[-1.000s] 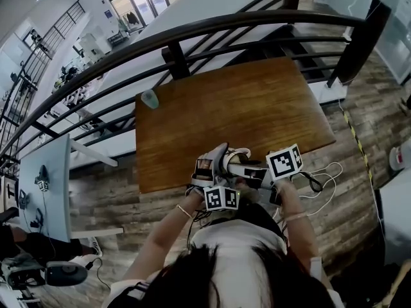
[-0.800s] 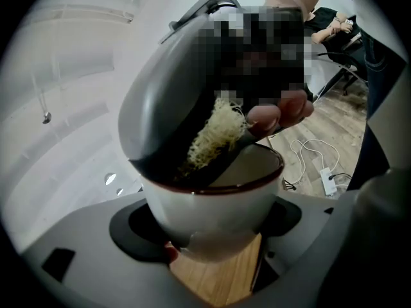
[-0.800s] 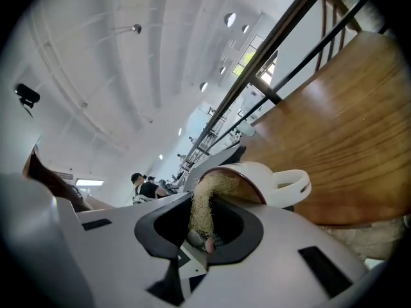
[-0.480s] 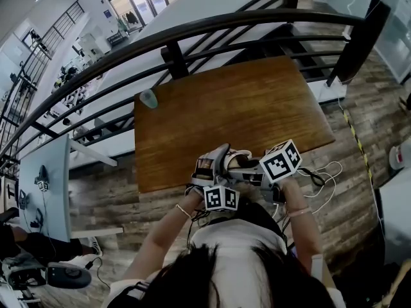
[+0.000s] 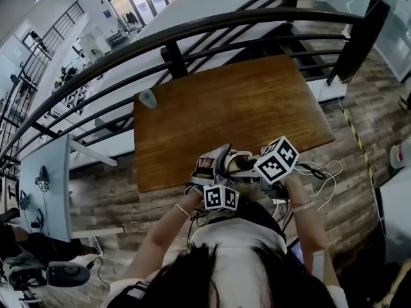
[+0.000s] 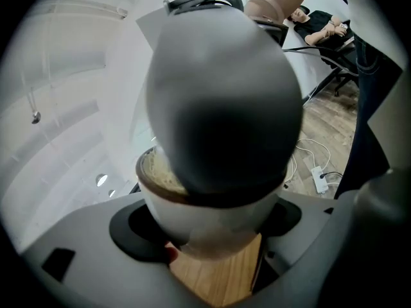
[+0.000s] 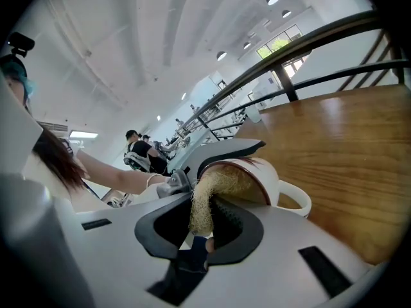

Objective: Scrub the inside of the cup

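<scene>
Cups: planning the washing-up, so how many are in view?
2, likely. A white cup is held over the table's near edge; a small pale green cup stands at its far left corner, too small to confirm.

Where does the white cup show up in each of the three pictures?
Head view: cup low centre, at the near edge of the wooden table, mostly hidden.
Left gripper view: cup bottom centre, white body under a brown rim.
Right gripper view: cup centre, handle to its right.
Shared landmark: the wooden table.

The scrubbing pad lies inside the cup, over the table's near edge; railing behind.
</scene>
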`<action>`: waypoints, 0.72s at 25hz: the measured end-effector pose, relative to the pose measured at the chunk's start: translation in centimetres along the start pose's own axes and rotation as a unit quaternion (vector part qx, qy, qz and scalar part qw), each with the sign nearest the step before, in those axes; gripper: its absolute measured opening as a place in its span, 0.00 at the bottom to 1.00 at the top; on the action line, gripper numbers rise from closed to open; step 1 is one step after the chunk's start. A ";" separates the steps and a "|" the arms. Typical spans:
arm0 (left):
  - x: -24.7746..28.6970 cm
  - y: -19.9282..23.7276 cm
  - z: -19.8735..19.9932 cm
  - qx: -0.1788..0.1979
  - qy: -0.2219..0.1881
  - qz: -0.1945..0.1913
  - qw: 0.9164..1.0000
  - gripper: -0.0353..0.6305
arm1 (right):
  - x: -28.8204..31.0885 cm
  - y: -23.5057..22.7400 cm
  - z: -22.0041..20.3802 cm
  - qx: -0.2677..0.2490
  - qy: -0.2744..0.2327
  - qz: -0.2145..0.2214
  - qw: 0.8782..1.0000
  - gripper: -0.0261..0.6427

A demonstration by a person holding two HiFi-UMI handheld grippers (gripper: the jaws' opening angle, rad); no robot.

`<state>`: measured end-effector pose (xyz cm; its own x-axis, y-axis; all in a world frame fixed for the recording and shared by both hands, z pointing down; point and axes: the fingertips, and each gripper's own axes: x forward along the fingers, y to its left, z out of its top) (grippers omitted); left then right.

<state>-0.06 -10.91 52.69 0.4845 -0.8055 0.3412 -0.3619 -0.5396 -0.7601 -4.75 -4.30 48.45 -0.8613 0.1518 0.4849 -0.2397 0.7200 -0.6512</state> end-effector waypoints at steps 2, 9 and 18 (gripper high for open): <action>0.1 -0.3 0.0 0.008 0.000 -0.002 1.000 0.66 | 0.0 -0.1 -0.4 -0.011 0.013 -0.006 1.000 0.15; 0.1 -0.6 0.7 -0.013 0.002 -0.016 1.000 0.66 | -0.3 -0.3 -1.6 -0.050 0.062 -0.026 0.996 0.15; 0.6 -1.3 1.3 -0.012 0.000 -0.029 0.999 0.66 | -1.0 -0.9 -2.7 -0.095 0.112 -0.053 0.988 0.15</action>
<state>1.70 -10.39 53.17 0.5049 -0.7725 0.3852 -0.3515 -0.5916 -0.7256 -2.49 -3.23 50.17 -0.7098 0.1995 0.6756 -0.2171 0.8505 -0.4791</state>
